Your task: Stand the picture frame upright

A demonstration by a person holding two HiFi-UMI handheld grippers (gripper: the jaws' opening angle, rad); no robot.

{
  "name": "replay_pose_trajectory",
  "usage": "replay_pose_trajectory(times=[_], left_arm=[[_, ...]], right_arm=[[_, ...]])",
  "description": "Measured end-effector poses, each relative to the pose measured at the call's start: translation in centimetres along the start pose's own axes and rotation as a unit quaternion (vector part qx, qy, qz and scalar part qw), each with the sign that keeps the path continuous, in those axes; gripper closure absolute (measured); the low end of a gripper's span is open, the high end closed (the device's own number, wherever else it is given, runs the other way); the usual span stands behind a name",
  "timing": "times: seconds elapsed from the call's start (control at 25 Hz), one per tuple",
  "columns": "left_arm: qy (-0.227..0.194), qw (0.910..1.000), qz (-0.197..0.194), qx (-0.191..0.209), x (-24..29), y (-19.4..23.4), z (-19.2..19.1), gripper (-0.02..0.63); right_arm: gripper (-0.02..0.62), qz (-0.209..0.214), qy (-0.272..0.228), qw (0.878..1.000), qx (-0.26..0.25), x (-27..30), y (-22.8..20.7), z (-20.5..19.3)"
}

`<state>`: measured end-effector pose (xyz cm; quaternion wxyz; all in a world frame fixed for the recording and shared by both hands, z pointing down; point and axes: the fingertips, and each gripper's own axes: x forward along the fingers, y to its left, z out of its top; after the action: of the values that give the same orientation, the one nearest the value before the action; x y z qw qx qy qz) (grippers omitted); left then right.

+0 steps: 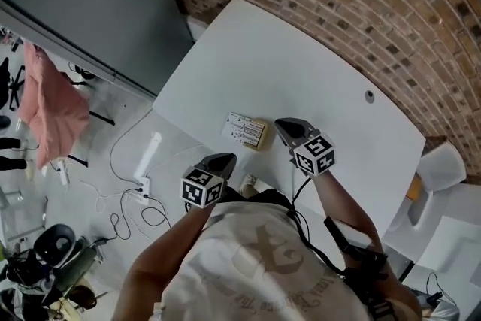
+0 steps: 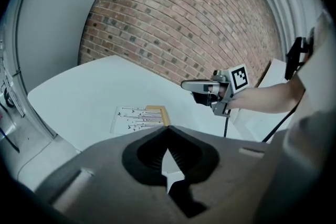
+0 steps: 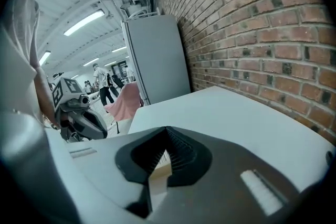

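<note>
**First:** Nearest us, below our pale shirt [image 1: 263,267], the left tongs [image 1: 225,158] and the right tongs [image 1: 282,124] reach out over the white worktop [image 1: 301,56]. Are we carrying anything?

**Second:** No. Both pairs are pressed together with nothing between them.

**First:** And the picture frame [image 1: 248,132]?

**Second:** It lies flat near the worktop's near edge, just ahead of both tongs and touched by neither. We see a printed sheet [image 2: 134,119] with a wooden rim [image 2: 158,114] along one side.

**First:** How do we expect it to handle?

**Second:** Light and stiff, we judge. It looks thin, so it should tip easily. The worktop looks smooth, so a nudge may slide the frame instead of lifting it. If there is a pane, we treat it as fragile.

**First:** So where do we take hold?

**Second:** On the wooden rim, pinching across its edge, not on the sheet. We cannot see a stand behind it.
</note>
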<state>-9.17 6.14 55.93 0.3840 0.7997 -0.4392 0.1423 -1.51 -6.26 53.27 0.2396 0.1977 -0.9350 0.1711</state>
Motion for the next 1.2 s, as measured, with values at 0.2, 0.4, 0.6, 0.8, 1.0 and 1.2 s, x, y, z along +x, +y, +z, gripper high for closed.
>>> replay_pose_trajectory(times=[0.2, 0.4, 0.6, 0.8, 1.0, 1.2], left_arm=[[0.006, 0.9982, 0.028, -0.053, 1.4, 0.0, -0.6, 0.603], [-0.002, 0.9895, 0.059, -0.132, 2.5, 1.0, -1.2, 0.601], [-0.012, 0.9708, 0.065, -0.230, 4.2, 2.3, -1.8, 0.538], [-0.017, 0.9483, 0.059, -0.311, 5.7, 2.5, -2.5, 0.518], [-0.015, 0.9326, 0.071, -0.354, 6.6, 2.8, -2.6, 0.439], [-0.018, 0.9076, 0.058, -0.415, 7.8, 2.6, -3.3, 0.399]], right_arm=[[0.588, 0.048, 0.029, 0.998, -0.029, 2.4, -0.2, 0.0], [0.588, 0.088, 0.070, 0.992, -0.057, 4.6, -0.3, -0.4], [0.588, 0.131, 0.115, 0.981, -0.090, 7.1, -0.4, -0.8], [0.588, 0.170, 0.178, 0.963, -0.111, 8.7, -0.2, -1.9], [0.588, 0.180, 0.227, 0.953, -0.094, 9.9, -0.4, -3.2], [0.515, 0.210, 0.291, 0.929, -0.089, 10.3, 0.6, -5.4]])
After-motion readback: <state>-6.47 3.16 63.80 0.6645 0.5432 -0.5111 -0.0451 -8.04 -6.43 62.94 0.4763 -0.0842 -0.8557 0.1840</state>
